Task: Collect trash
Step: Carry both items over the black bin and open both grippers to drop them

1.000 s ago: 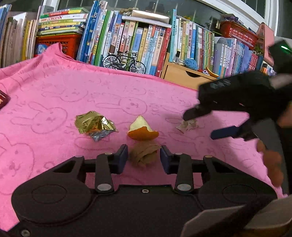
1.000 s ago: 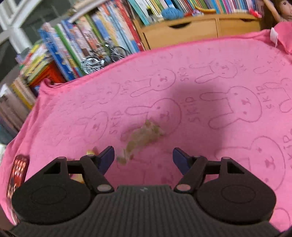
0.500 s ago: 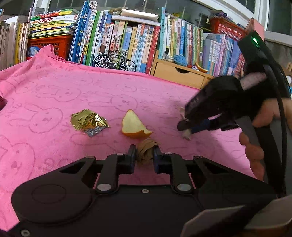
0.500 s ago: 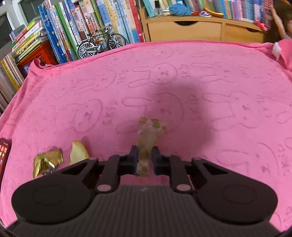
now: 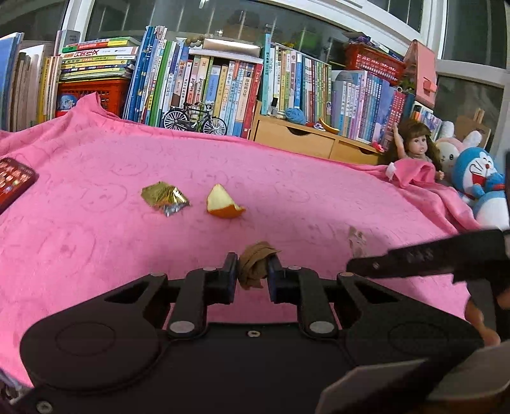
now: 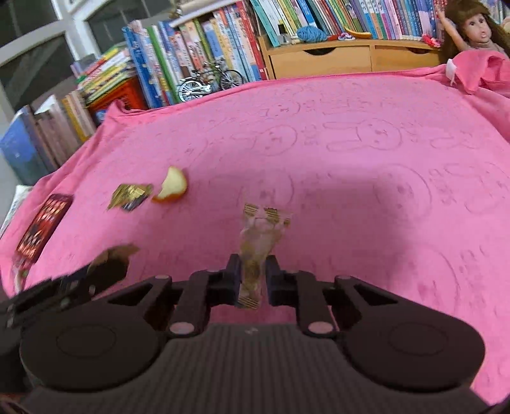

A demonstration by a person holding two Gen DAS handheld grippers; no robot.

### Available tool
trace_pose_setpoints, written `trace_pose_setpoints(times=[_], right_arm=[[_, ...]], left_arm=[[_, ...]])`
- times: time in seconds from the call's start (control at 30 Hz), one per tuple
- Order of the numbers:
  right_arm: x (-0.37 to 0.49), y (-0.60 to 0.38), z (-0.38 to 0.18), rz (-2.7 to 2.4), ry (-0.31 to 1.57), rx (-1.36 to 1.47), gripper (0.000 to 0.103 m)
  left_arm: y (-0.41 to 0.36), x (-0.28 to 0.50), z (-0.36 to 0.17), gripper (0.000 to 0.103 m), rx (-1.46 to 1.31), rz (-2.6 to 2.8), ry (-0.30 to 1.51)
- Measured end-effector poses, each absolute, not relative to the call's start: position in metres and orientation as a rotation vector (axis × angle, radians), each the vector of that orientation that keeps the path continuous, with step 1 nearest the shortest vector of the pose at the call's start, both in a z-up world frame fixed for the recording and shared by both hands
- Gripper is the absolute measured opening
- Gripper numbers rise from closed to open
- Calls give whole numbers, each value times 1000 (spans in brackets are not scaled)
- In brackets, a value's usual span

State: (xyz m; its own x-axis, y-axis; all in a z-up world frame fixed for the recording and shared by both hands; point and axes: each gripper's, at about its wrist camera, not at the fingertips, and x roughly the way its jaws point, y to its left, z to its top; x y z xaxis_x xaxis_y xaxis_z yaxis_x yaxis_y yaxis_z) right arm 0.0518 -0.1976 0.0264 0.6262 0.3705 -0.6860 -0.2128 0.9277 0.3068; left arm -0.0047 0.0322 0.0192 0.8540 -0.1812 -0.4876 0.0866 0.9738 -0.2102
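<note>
Already both pieces are picked up: a brown crumpled scrap (image 5: 255, 266) sits clamped in the left gripper (image 5: 253, 275), a clear candy wrapper (image 6: 259, 245) in the right gripper (image 6: 251, 280), each lifted off the pink cloth (image 5: 287, 178). Next, I judge, they need carrying to a bin, which is not in view; ahead and left of the left gripper a gold foil wrapper (image 5: 164, 198) and an orange peel (image 5: 223, 205) remain.

Both views look forward from just behind a pair of fingers, tilted down over a pink cloth (image 5: 95, 254) that covers the surface. The left wrist view sits close above the near edge and faces the far edge, where a row of books (image 5: 223, 86) stands; the other tool crosses its right side. The right wrist view hangs further right, is pitched more steeply and is turned toward the far left corner. Both take in the orange peel (image 5: 223, 205) (image 6: 172, 188), the gold wrapper (image 5: 164, 197) (image 6: 129, 196), the toy bicycle (image 5: 194, 119) (image 6: 208, 81) and the doll (image 5: 417, 149) (image 6: 475, 28).
</note>
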Motion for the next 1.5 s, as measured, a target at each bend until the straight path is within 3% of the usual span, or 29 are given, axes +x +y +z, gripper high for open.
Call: trace_pose_setpoints(times=[0.5,1.5], right_arm=[[-64,-203,12,467,732,143,21],[-119,-186,-88,457,1004,99,24]], left_arm=[[11,-103,8,18,-175,-197,623],[10,-128,-101,19,-104,-157,1015]])
